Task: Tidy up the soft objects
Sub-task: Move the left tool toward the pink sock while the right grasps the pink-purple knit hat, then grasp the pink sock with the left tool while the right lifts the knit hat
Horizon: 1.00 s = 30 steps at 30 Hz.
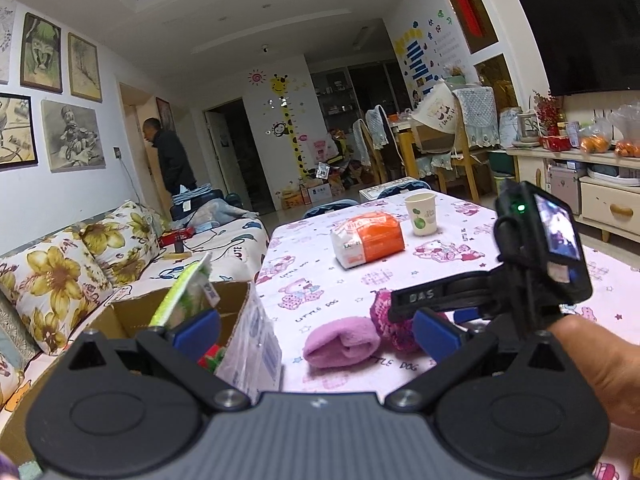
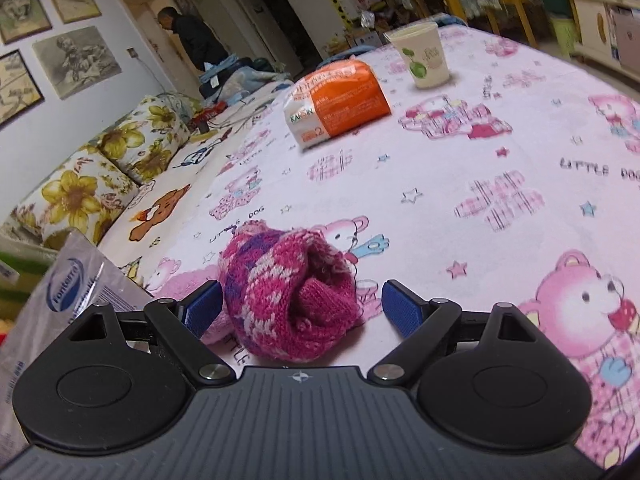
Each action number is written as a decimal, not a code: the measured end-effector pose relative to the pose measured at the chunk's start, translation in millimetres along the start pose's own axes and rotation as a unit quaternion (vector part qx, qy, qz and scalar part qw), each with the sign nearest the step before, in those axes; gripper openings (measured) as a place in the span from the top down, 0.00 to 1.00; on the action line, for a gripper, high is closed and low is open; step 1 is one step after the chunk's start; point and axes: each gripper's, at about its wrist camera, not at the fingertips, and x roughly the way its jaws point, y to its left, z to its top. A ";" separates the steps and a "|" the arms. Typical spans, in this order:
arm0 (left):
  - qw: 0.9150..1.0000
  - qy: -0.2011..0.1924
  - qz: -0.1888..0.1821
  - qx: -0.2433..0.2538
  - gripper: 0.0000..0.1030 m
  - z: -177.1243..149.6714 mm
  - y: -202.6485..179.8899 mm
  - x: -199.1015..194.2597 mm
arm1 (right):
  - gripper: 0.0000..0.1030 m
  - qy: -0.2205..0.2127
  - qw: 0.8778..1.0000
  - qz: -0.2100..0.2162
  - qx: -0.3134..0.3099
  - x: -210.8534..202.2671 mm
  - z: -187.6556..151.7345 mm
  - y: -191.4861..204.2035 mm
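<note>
A magenta knitted hat [image 2: 292,300] lies bunched on the pink cartoon tablecloth [image 2: 460,168]. My right gripper [image 2: 301,310] is open, with a blue pad on each side of the hat. In the left wrist view the same hat [image 1: 386,320] sits under the right gripper [image 1: 404,312]. A rolled pink towel [image 1: 340,344] lies just left of the hat, touching it. My left gripper [image 1: 316,332] is open above the table's near left corner, holding nothing. Its left finger is over an open cardboard box [image 1: 132,316], from which a green and white packet [image 1: 188,292] sticks up.
An orange and white tissue pack [image 1: 368,240] and a paper cup [image 1: 420,214] stand farther back on the table. A clear plastic bag [image 1: 256,344] hangs at the box edge. A sofa with flowered cushions [image 1: 60,276] runs along the left. A person [image 1: 172,160] stands by the far doorway.
</note>
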 end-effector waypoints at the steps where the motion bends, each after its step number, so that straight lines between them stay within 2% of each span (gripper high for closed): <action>1: 1.000 0.000 -0.002 0.002 0.01 -0.1 -1.5 0.3 | 0.00 0.000 1.000 -0.003 -0.008 0.6 0.8 2.8; 3: 1.000 0.002 -0.003 0.008 0.01 -0.8 -5.1 0.7 | 0.00 -0.004 1.000 -0.005 -0.024 -0.3 2.0 6.1; 5: 1.000 0.002 -0.005 0.015 0.01 -0.9 -8.8 1.4 | 0.08 -0.007 0.999 -0.010 -0.042 -0.6 2.1 8.9; 7: 1.000 0.001 -0.009 0.022 0.01 -1.5 -13.2 1.7 | 0.31 -0.007 0.999 -0.002 -0.054 -2.6 2.7 10.9; 13: 0.999 0.008 -0.014 0.032 0.01 -1.8 -25.6 8.5 | 0.49 -0.020 0.994 -0.011 -0.105 -18.3 6.7 13.5; 16: 1.000 0.016 -0.017 0.018 0.01 -1.3 -28.3 12.0 | 0.49 -0.021 0.994 -0.022 -0.109 -29.5 11.9 2.8; 19: 0.999 0.025 -0.011 0.026 0.01 -3.3 -34.8 16.1 | 0.49 -0.025 0.993 -0.032 -0.110 -44.2 16.8 -13.5; 23: 0.999 0.034 -0.012 0.018 0.01 -4.5 -44.0 22.0 | 0.49 -0.028 0.989 -0.051 -0.136 -61.8 23.0 -34.4; 30: 0.997 0.068 -0.005 -0.025 0.01 -5.0 -54.6 51.1 | 0.49 -0.014 0.989 -0.045 -0.143 -76.9 26.2 -64.9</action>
